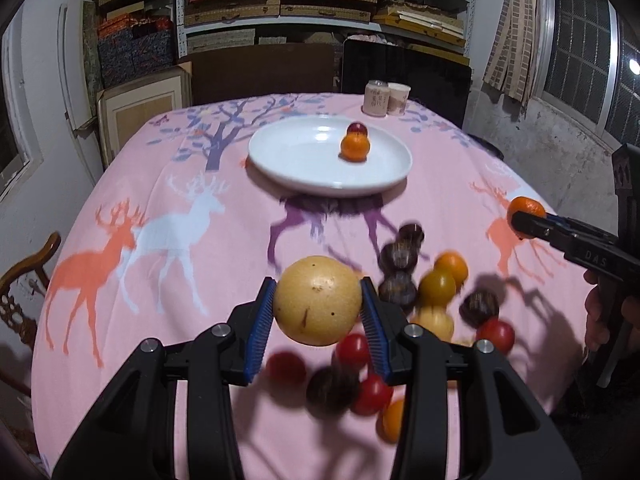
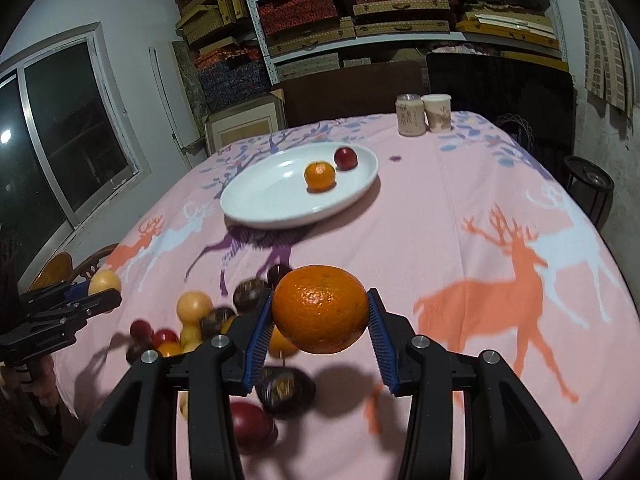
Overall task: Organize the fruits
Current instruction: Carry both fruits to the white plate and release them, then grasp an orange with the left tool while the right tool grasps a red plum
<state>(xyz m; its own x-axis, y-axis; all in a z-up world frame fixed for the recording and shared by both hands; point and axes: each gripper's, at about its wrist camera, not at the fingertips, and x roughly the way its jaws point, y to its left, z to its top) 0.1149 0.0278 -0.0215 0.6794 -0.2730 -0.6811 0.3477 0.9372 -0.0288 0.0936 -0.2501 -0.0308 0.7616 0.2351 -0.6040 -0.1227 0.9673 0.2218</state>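
Note:
My left gripper (image 1: 319, 304) is shut on a round yellow fruit (image 1: 318, 300) and holds it above the pink cloth. It also shows at the left in the right wrist view (image 2: 102, 292). My right gripper (image 2: 320, 310) is shut on an orange (image 2: 320, 308) held above the table; it also shows in the left wrist view (image 1: 528, 220). A white plate (image 1: 300, 172) at the table's middle holds a small orange (image 1: 355, 147) and a dark red fruit (image 1: 357, 128). A pile of loose fruits (image 1: 424, 292), red, dark and yellow, lies under both grippers.
A can (image 2: 409, 114) and a paper cup (image 2: 437, 112) stand at the far edge of the table. Wooden chairs (image 1: 24, 280) stand at the left side. Shelves of boxes (image 1: 320, 0) fill the back wall. A window (image 1: 580, 48) is at the right.

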